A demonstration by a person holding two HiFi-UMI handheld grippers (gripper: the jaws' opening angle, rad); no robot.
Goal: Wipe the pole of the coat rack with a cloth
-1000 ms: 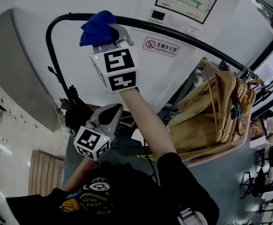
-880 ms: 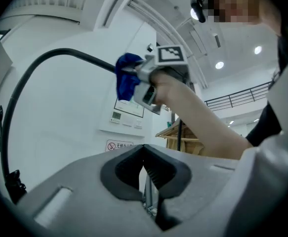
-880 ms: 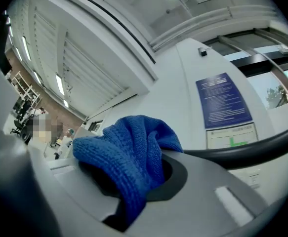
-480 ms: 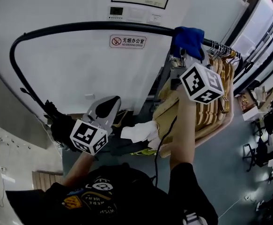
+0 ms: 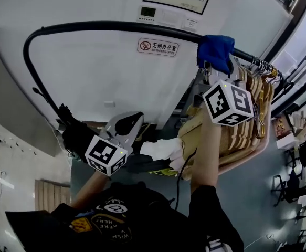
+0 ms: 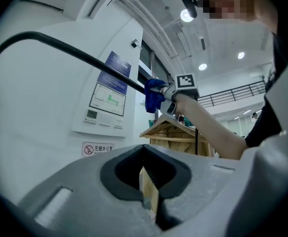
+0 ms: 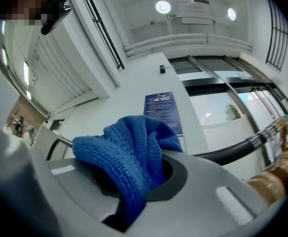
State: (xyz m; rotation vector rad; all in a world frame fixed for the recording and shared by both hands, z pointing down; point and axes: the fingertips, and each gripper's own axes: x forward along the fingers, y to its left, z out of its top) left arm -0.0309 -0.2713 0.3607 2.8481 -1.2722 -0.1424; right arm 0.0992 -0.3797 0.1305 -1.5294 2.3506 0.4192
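Note:
The coat rack's black pole (image 5: 105, 26) curves up from the left and runs rightward along the white wall. My right gripper (image 5: 216, 66) is raised to it and is shut on a blue cloth (image 5: 214, 49), which is bunched over the pole just left of the hangers. In the right gripper view the blue cloth (image 7: 133, 149) fills the jaws, with the pole (image 7: 228, 154) behind it. My left gripper (image 5: 126, 125) hangs low, away from the pole, shut with nothing in it. The left gripper view shows the pole (image 6: 79, 57) and the blue cloth (image 6: 154, 95) far ahead.
Several wooden hangers (image 5: 247, 127) crowd the pole's right end, their metal hooks (image 5: 262, 67) right beside the cloth. A no-smoking sign (image 5: 158, 47) and a control panel (image 5: 166, 16) are on the wall behind. A white rag (image 5: 163, 149) lies below.
My right gripper has slid the blue cloth along the pole from its left curve to the right, up to the hangers. The left gripper has stayed low.

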